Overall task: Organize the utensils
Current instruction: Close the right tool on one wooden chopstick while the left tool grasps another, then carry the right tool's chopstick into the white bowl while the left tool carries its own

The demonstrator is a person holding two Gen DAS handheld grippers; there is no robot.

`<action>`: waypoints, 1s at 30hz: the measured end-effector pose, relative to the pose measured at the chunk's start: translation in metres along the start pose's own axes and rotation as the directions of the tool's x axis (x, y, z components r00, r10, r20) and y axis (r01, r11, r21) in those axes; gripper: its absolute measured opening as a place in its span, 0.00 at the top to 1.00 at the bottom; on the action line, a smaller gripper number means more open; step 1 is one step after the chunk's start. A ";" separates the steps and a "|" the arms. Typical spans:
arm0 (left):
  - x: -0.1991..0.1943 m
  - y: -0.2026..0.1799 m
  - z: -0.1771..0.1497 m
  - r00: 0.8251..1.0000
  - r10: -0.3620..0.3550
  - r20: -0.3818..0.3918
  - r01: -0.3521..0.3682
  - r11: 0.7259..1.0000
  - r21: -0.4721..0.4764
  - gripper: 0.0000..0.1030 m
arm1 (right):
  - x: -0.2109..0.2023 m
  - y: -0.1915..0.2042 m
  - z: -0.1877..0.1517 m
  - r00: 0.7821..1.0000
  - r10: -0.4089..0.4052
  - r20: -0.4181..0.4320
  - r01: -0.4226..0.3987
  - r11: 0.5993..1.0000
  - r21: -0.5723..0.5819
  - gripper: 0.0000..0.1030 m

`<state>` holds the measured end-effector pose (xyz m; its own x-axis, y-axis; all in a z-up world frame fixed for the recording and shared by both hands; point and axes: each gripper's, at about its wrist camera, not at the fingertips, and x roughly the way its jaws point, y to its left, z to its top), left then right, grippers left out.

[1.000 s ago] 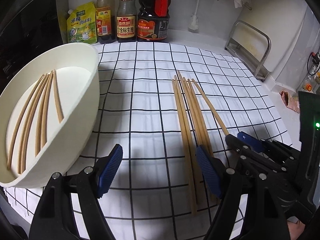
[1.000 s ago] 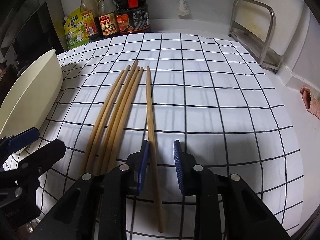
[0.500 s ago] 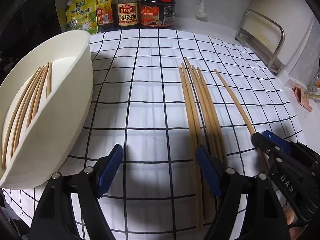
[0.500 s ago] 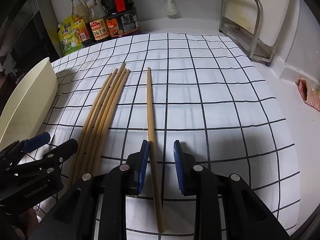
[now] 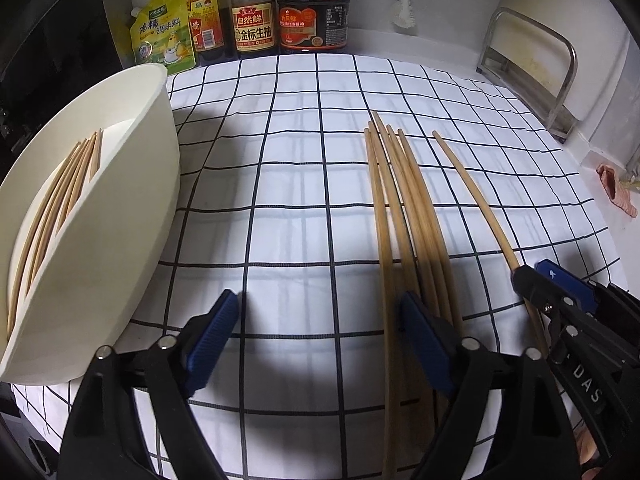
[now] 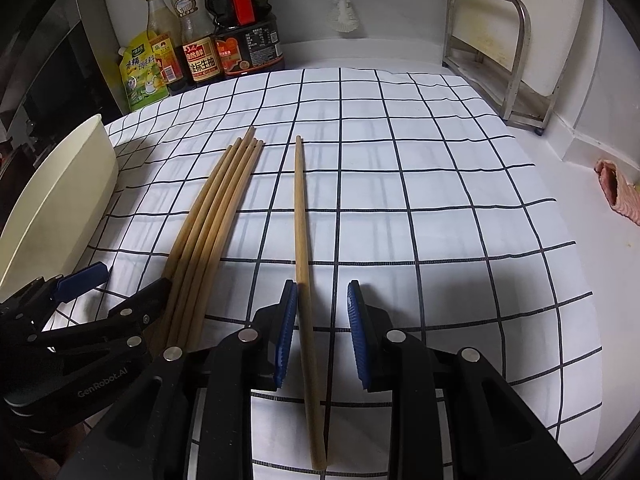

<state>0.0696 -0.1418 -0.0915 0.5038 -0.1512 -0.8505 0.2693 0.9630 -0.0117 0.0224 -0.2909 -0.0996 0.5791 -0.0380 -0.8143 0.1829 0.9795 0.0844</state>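
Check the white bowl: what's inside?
Inside the white bowl, wooden chopsticks lie bunched, about six. The near wall covers their lower ends and the bowl's floor, so the exact count is unclear.

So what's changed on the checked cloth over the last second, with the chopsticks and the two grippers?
The left hand-held gripper has come lower over the cloth, its jaws opening with nothing between them. The single chopstick now sits slightly apart from the bundle of chopsticks. The right hand-held gripper still straddles it, apparently without clamping. The white basin and the chopsticks in it are unchanged.
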 end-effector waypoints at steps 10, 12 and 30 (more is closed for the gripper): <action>0.000 -0.006 0.002 1.000 -0.002 0.021 0.002 1.000 0.013 0.28 | 0.004 0.010 0.000 0.999 -0.048 0.011 0.049 0.997 -0.057 0.76; -0.002 -0.007 0.002 1.000 -0.011 0.027 0.010 1.000 0.020 0.46 | 0.003 0.012 -0.001 0.999 -0.044 0.012 0.044 0.997 -0.066 0.76; -0.026 -0.004 -0.001 0.996 -0.088 0.032 0.087 0.996 0.012 0.93 | -0.009 0.000 0.000 0.997 0.076 0.033 -0.078 0.996 0.038 0.94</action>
<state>0.0551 -0.1412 -0.0701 0.5039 -0.2420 -0.8291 0.3223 0.9433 -0.0794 0.0175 -0.2909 -0.0924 0.6176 0.0303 -0.7859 0.1677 0.9712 0.1692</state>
